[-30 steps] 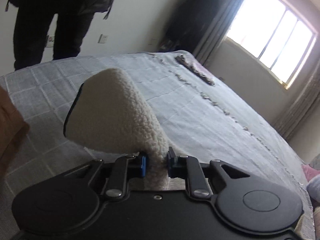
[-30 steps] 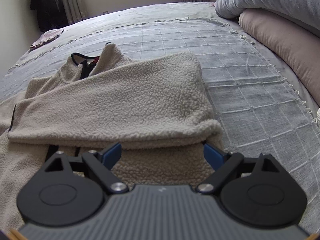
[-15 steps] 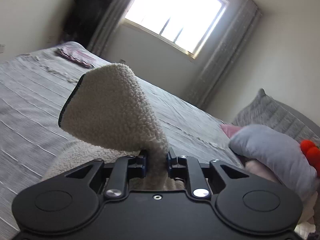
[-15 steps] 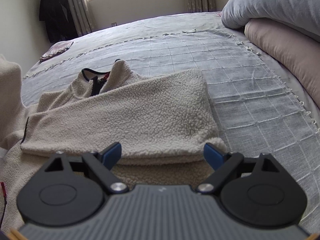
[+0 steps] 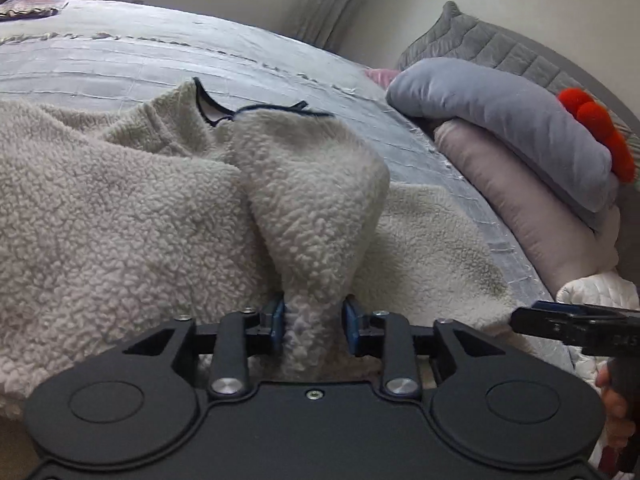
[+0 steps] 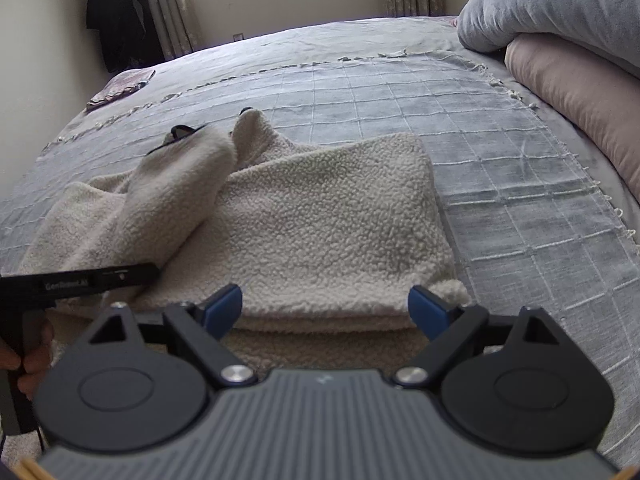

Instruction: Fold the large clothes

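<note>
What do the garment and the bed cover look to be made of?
Garment: cream sherpa-type fleece, probably synthetic; nubby, curly matte pile, dark binding at the collar. Bed cover: thin grey woven cloth, perhaps cotton; raised pale thread grid, fringed edge, matte.

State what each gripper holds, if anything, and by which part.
Left gripper: jaws opening around the sleeve of the cream fleece jacket, near the cuff. Right gripper: open, holding nothing.

- Cream fleece jacket [image 6: 328, 216], dark-trimmed collar [image 5: 256, 110]
- Grey bedspread [image 6: 400, 92], pale grid pattern
- Blue-grey pillow [image 5: 500, 120] over pink pillow [image 5: 532, 208]
- Red pompoms [image 5: 592, 120]
</note>
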Demonstrator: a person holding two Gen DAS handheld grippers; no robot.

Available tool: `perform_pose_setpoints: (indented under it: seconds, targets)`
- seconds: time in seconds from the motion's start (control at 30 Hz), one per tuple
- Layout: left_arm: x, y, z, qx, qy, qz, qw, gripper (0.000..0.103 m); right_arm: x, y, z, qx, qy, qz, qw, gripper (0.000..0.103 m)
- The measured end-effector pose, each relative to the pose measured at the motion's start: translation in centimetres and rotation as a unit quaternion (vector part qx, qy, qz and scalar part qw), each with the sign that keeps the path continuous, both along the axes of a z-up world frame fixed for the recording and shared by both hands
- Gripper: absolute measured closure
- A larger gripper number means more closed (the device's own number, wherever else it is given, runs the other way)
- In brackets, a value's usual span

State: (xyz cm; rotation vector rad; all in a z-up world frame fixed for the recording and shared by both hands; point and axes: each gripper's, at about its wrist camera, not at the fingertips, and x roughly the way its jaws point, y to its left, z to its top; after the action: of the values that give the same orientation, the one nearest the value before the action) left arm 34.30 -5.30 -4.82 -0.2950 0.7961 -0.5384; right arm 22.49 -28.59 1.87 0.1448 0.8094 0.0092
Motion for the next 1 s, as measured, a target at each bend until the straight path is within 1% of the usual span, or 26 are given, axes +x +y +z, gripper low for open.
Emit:
perform_pose_setpoints:
  seconds: [0.03,0.07,0.1,0.13,0.2,0.23,0.3,0.37,0.43,0.47,0.5,0.53,0.57,0.6,0.63,0.7,0.73,0.77,0.8,0.83,0.87,0.9,0.93,1.0]
  targets:
    - [-0.5,0.5,0.6,-0.011,0.005,-0.014,0.9998,0.044,0.1,0.3,-0.1,-0.003,0.001,0.004,1.0,0.012]
    - [-1.1,0.9,1.3,-0.018,0.005,-0.024,0.9995,0.037,0.1,0.6,-0.1,-0.007,0.002,0.01,1.0,0.012]
    - [-2.0,1.5,2.2,-0.019,-0.005,-0.031,0.9993,0.023,0.1,0.9,-0.1,-0.01,0.001,0.015,1.0,0.012]
    - [-2.8,2.3,3.0,-0.013,-0.021,-0.033,0.9992,0.018,0.1,1.2,0.0,-0.011,-0.001,0.02,1.0,0.011]
    - [-4.6,4.2,4.1,0.01,-0.061,-0.023,0.9978,0.018,0.2,1.7,0.2,-0.008,-0.004,0.027,1.0,0.011]
    - [-5.0,5.3,4.5,0.022,-0.072,-0.015,0.997,0.018,0.4,2.0,0.3,-0.005,-0.005,0.028,1.0,0.01]
    - [-5.4,8.0,4.9,0.049,-0.091,0.014,0.9945,0.018,0.9,2.8,0.5,0.003,-0.009,0.033,0.999,0.01]
    - [-5.0,10.7,4.6,0.065,-0.098,0.05,0.9918,0.02,1.8,4.2,0.6,0.01,-0.01,0.041,0.999,0.01]
    - [-4.6,13.0,4.1,0.066,-0.088,0.086,0.9902,0.021,3.2,6.5,0.9,0.009,-0.013,0.056,0.998,0.01]
    - [-4.2,14.2,3.5,0.059,-0.078,0.103,0.9898,0.022,4.0,8.0,1.0,0.007,-0.017,0.066,0.998,0.01]
    - [-3.9,14.9,2.9,0.053,-0.068,0.113,0.9899,0.03,4.7,9.4,1.0,0.006,-0.02,0.075,0.997,0.01]
    - [-3.8,15.5,2.4,0.051,-0.058,0.118,0.99,0.035,5.5,10.9,0.9,0.007,-0.021,0.082,0.996,0.01]
    - [-3.7,16.0,1.7,0.05,-0.046,0.121,0.9903,0.038,6.3,12.2,0.8,0.007,-0.022,0.085,0.996,0.009]
    - [-3.7,16.2,1.2,0.052,-0.038,0.12,0.9907,0.044,7.2,13.6,0.4,0.006,-0.022,0.088,0.996,0.009]
    - [-3.8,16.3,0.5,0.057,-0.031,0.117,0.991,0.047,7.9,14.7,0.0,0.001,-0.022,0.088,0.996,0.01]
    - [-4.1,15.9,-0.4,0.074,-0.028,0.106,0.9912,0.048,9.1,16.2,-1.4,-0.039,-0.018,0.076,0.996,0.01]
    - [-4.3,15.8,-0.7,0.081,-0.03,0.101,0.9912,0.048,9.3,16.4,-2.1,-0.066,-0.012,0.067,0.996,0.013]
    - [-4.7,15.7,-0.7,0.088,-0.036,0.093,0.9911,0.048,9.4,15.9,-2.7,-0.089,-0.006,0.057,0.994,0.014]
    - [-4.9,15.7,-0.7,0.091,-0.04,0.088,0.9912,0.048,9.0,14.7,-3.1,-0.093,-0.004,0.05,0.994,0.014]
    - [-5.0,15.7,-0.7,0.092,-0.041,0.083,0.9915,0.048,8.3,13.0,-3.3,-0.068,-0.006,0.048,0.996,0.014]
    - [-5.2,15.8,-0.5,0.091,-0.042,0.077,0.992,0.048,7.3,10.8,-3.4,-0.027,-0.005,0.044,0.999,0.014]
    - [-5.3,16.0,-0.4,0.088,-0.043,0.073,0.9925,0.046,6.2,8.5,-3.4,0.011,-0.003,0.037,0.999,0.014]
    - [-5.4,16.1,-0.3,0.084,-0.045,0.07,0.993,0.046,5.0,6.7,-3.3,0.047,-0.005,0.034,0.998,0.014]
    - [-5.8,16.5,0.1,0.077,-0.049,0.066,0.9937,0.045,2.4,3.5,-3.0,0.094,-0.019,0.035,0.995,0.013]
